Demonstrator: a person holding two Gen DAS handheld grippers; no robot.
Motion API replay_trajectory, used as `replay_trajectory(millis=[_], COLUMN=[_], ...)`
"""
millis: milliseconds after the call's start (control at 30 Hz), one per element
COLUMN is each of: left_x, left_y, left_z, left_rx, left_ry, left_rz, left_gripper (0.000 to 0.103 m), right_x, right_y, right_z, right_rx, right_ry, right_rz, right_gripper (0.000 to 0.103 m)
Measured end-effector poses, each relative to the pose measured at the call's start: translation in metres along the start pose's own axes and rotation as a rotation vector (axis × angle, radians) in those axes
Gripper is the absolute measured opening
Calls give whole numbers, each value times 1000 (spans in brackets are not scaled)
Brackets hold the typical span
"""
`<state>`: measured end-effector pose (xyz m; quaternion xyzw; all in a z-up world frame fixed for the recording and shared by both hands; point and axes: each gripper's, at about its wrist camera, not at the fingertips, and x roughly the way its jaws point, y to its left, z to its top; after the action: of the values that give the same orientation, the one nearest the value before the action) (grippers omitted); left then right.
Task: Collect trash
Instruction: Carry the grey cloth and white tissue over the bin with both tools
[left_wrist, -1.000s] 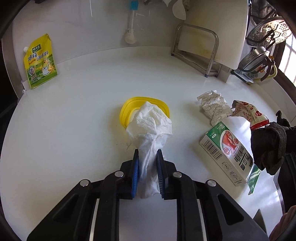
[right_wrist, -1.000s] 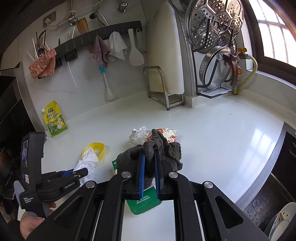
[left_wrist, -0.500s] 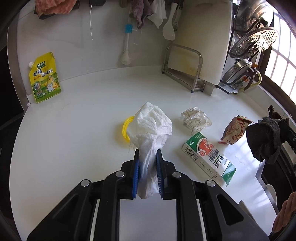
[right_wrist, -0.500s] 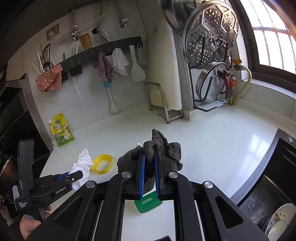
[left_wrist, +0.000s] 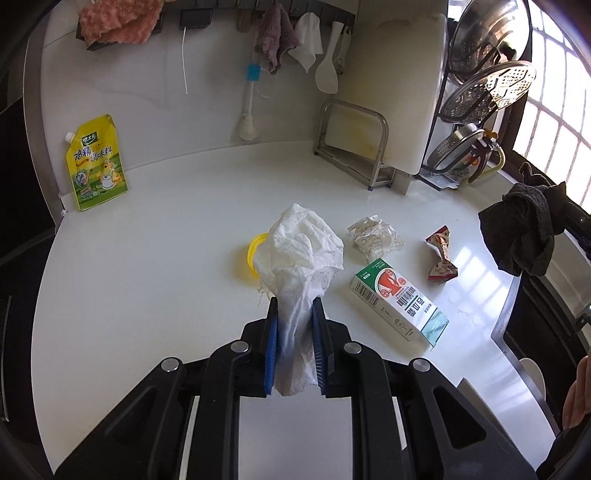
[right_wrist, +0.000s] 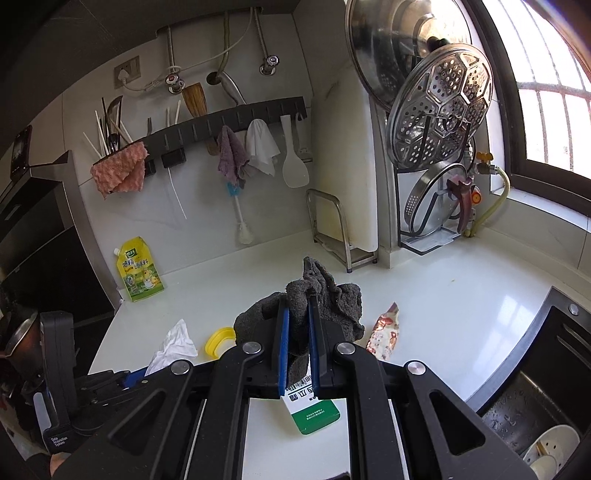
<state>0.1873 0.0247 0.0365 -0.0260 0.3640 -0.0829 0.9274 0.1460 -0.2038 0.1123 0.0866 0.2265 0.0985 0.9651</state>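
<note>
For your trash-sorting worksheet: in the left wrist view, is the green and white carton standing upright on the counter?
No, the carton lies flat on its side on the counter, barcode facing up.

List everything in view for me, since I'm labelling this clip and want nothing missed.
white tissue: 1, white, held in left claw above counter
dark cloth: 1, grey, held in right claw
yellow lid: 1, yellow, on counter behind the tissue
carton: 1, green and white, lying on counter
snack wrapper: 1, red, on counter right of carton
crumpled plastic: 1, clear and white, behind carton
seasoning pouch: 1, yellow, against back wall
cutting board: 1, white, in metal stand
steamer plate: 1, steel, on rack
sink: 1, dark, right
left claw: 1, black, blue pads
right claw: 1, black, blue pads
</note>
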Motion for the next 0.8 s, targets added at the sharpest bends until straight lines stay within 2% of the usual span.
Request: replay_trajectory(millis=[100,333,533,800], left_x=[-9,-34,-64,-92], left_y=[2,3,0,-18], left_z=[-2,-16,-41,-84], left_rx=[-3,-2,7,53], left_ry=[-12,-24,-31,-27], left_rz=[-4,-21,-34,-39], left_gripper=[17,17,17,17], right_x=[-11,-33,-60,-91], right_y=[13,33,41,28], right_z=[3,-15,-55,-118], right_rx=[-34,-49,-43,16], right_ry=[-27,-12,25,91], right_rz=[-4,-13,-32,-103], right_gripper=[9,9,9,9])
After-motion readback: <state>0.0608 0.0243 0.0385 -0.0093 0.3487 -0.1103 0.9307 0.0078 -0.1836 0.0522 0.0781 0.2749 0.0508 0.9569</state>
